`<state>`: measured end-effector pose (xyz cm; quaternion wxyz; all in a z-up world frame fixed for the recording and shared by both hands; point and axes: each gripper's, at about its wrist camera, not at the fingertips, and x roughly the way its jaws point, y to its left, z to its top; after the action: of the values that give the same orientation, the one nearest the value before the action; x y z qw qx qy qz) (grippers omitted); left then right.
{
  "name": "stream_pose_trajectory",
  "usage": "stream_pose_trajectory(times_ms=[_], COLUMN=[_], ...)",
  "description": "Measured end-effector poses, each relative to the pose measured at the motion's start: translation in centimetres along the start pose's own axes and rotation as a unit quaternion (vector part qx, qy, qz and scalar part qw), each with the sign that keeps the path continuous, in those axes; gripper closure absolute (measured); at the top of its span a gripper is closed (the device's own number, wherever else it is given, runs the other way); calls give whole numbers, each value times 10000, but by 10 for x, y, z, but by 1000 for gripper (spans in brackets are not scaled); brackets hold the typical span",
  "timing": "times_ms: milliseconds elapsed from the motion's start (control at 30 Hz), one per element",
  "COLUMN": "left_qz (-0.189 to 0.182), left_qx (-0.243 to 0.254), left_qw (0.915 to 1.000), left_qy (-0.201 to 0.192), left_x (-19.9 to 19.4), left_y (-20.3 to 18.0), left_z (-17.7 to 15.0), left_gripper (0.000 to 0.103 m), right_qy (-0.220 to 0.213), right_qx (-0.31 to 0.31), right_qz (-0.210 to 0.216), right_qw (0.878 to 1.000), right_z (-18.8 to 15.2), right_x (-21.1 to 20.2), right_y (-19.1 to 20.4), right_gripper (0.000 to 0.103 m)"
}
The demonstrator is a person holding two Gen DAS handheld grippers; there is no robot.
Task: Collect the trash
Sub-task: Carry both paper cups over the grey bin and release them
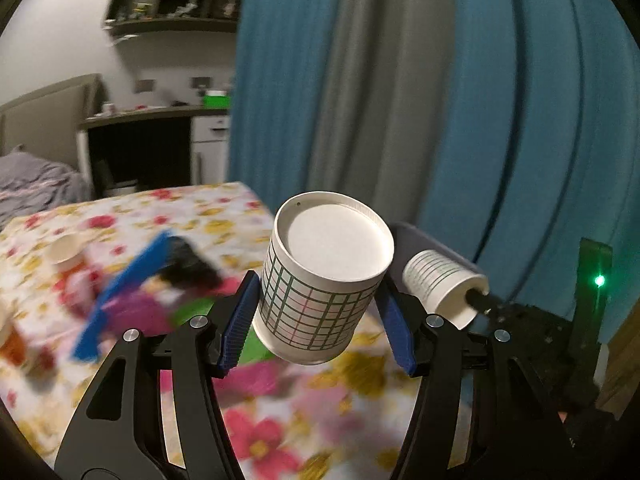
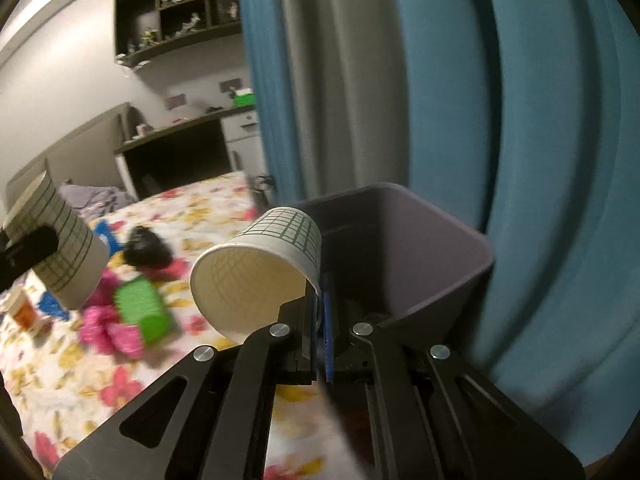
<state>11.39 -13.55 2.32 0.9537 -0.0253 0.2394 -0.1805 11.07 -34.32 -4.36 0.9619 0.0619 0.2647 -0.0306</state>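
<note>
My left gripper point(image 1: 318, 312) is shut on a white paper cup with a grid pattern point(image 1: 324, 276), held across its sides, bottom facing the camera, above the floral bed. My right gripper point(image 2: 320, 320) is shut on the rim of a second grid-pattern paper cup point(image 2: 260, 268), its mouth facing the camera, just left of a purple bin point(image 2: 400, 248). The second cup also shows in the left wrist view point(image 1: 444, 284), in front of the bin's edge point(image 1: 424, 236). The left cup shows in the right wrist view point(image 2: 60, 248).
The floral bedsheet point(image 1: 280, 400) holds a blue item point(image 1: 120, 292), a black item point(image 2: 146, 248), a green ribbed object point(image 2: 142, 310), pink fluff point(image 2: 108, 332), another paper cup point(image 1: 66, 248) and an orange-filled jar point(image 2: 24, 310). Blue and grey curtains point(image 2: 480, 100) hang behind the bin.
</note>
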Motion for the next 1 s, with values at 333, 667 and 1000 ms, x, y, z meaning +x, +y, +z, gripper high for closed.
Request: stream_pose_trajectory(times_ms=[333, 667, 1000], left_qz=[-610, -768, -869], left_qx=[-31, -21, -31], left_qw=[9967, 9915, 9891], left_qy=[543, 1050, 1192], left_x=[106, 166, 185], left_y=[-43, -57, -64], left_z=[16, 7, 4], left_gripper=[45, 45, 45], right_qy=[420, 768, 925], right_qx=[27, -22, -42], right_qz=[-258, -316, -415], right_qw=[9988, 9965, 9948], right_z=[7, 5, 3], right_x=[38, 64, 72], right_y=[-27, -35, -40], right_gripper=[99, 99, 99])
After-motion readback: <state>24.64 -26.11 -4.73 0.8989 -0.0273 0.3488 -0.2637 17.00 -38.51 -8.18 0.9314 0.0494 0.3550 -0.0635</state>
